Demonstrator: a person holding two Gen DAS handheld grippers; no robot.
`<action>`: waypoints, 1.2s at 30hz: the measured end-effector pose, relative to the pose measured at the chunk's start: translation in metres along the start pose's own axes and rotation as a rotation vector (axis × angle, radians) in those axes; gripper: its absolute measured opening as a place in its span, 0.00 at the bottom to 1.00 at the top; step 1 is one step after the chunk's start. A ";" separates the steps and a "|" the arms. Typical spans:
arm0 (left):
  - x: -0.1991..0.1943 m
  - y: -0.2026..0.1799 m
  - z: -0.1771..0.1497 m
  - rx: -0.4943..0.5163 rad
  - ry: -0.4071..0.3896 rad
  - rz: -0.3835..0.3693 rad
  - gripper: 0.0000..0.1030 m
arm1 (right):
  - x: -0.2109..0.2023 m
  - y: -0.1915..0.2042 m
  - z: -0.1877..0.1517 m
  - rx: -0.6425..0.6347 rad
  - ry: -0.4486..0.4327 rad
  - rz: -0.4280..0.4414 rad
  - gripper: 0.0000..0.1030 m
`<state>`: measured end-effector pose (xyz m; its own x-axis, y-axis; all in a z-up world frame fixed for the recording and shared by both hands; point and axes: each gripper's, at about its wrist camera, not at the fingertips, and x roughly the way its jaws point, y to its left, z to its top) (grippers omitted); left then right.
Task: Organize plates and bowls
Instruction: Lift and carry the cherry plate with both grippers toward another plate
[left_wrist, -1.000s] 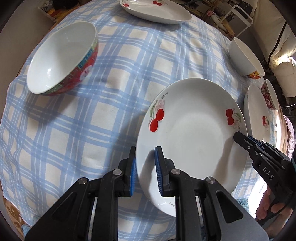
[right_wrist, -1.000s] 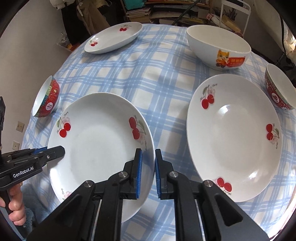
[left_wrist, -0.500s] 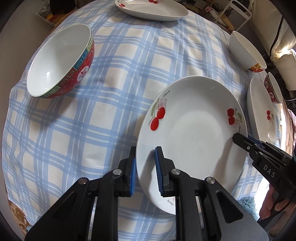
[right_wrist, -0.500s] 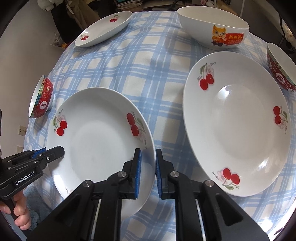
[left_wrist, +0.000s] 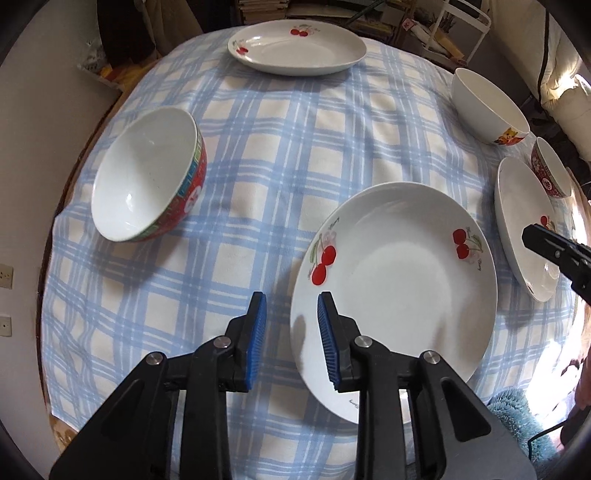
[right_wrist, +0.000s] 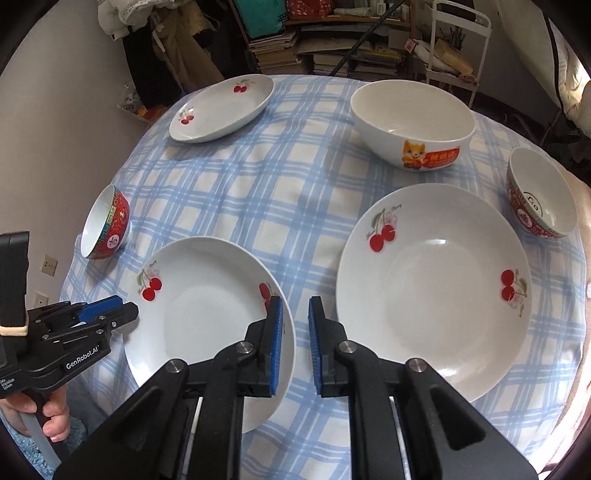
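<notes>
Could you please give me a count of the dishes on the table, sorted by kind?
Cherry plates: 3 (near left, near right, far)
Red patterned bowls: 2 (left, right)
White bowl with a cat picture: 1
Total: 6 dishes

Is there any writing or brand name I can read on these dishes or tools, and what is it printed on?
"GenRobot.AI": white lettering on the side of the left hand-held gripper.
Small white print below that, cut off at the picture's edge: unreadable.
Cat bowl: characters on its orange banner, too blurred to read.
Cherry plates: small cursive script beside the cherries, too small to read.
Red bowls: one decorative character in a medallion, too blurred to read.
</notes>
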<state>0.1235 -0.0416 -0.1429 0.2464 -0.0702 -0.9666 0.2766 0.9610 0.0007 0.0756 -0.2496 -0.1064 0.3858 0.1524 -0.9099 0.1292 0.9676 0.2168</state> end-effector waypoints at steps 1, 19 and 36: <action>-0.005 -0.002 0.001 0.006 -0.016 0.008 0.37 | -0.004 -0.004 0.002 0.007 -0.005 -0.002 0.16; -0.039 -0.068 0.049 0.049 -0.133 0.013 0.85 | -0.042 -0.084 0.024 0.031 -0.073 -0.132 0.89; 0.004 -0.175 0.081 0.193 -0.071 -0.069 0.85 | -0.023 -0.187 0.012 0.255 -0.021 -0.112 0.89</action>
<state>0.1511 -0.2313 -0.1267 0.2838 -0.1591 -0.9456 0.4659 0.8848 -0.0090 0.0532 -0.4361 -0.1213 0.3746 0.0409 -0.9263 0.3970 0.8957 0.2001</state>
